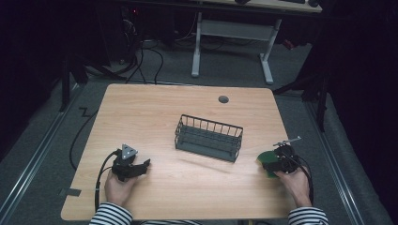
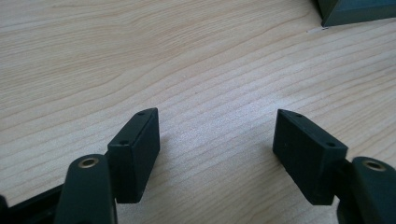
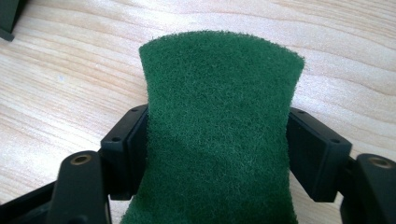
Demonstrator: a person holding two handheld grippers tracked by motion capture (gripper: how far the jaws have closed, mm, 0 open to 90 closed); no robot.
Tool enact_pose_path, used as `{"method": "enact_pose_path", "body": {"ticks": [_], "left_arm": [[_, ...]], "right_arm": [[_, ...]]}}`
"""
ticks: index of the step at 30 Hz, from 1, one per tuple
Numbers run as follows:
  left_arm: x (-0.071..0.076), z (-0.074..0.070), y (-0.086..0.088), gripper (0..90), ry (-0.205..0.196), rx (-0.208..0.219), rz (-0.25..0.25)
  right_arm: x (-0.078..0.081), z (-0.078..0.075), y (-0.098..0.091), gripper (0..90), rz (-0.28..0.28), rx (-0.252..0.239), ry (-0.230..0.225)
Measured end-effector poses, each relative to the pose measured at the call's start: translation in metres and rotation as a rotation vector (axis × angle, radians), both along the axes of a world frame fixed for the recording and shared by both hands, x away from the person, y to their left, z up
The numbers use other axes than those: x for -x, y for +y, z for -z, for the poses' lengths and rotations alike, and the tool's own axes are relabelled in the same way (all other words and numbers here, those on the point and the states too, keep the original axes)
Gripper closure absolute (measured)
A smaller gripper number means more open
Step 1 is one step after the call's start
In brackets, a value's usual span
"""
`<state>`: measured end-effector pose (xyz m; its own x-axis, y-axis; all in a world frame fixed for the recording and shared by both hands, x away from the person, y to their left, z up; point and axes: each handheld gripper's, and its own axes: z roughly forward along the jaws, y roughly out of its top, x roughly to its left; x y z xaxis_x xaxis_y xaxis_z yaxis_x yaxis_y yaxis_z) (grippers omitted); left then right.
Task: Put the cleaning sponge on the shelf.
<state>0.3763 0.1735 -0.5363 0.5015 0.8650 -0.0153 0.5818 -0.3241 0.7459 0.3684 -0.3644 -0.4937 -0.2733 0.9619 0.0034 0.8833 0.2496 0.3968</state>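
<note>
A green scouring pad (image 3: 219, 84) lies between the jaws of my right gripper (image 3: 217, 140), and its sides are pinched in where the pads press on it. In the high view the green pad (image 1: 264, 158) rests at the table's right front under my right gripper (image 1: 271, 165). My left gripper (image 1: 143, 166) sits at the left front of the table. Its jaws stand wide open in the left gripper view (image 2: 215, 135), with bare wood between them. A dark wire basket (image 1: 206, 146) stands in the middle of the table, between the two grippers.
The wooden table (image 1: 155, 112) has a round grey cable hole (image 1: 223, 99) near its far edge. A corner of the basket (image 2: 355, 11) shows at the top right of the left gripper view. Beyond the table stand a white desk frame (image 1: 197, 47) and floor cables.
</note>
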Motion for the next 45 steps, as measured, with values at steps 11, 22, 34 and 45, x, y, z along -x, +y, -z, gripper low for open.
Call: {"method": "enact_pose_path", "body": {"ticks": [11, 22, 34, 45], "left_arm": [[0.000, 0.000, 0.000, 31.6, 0.001, -0.001, 0.002], [-0.001, 0.000, -0.001, 31.1, 0.001, 0.001, 0.000], [-0.001, 0.000, 0.000, 31.0, 0.002, 0.001, 0.000], [-0.001, 0.000, 0.000, 30.9, 0.003, 0.006, -0.001]], "right_arm": [[0.003, -0.010, -0.001, 31.0, 0.012, -0.019, -0.042], [0.007, -0.039, 0.003, 31.0, 0.004, -0.085, -0.132], [-0.001, -0.086, 0.023, 31.0, -0.078, -0.066, -0.249], [-0.026, -0.122, 0.068, 31.0, -0.180, -0.040, -0.320]]}}
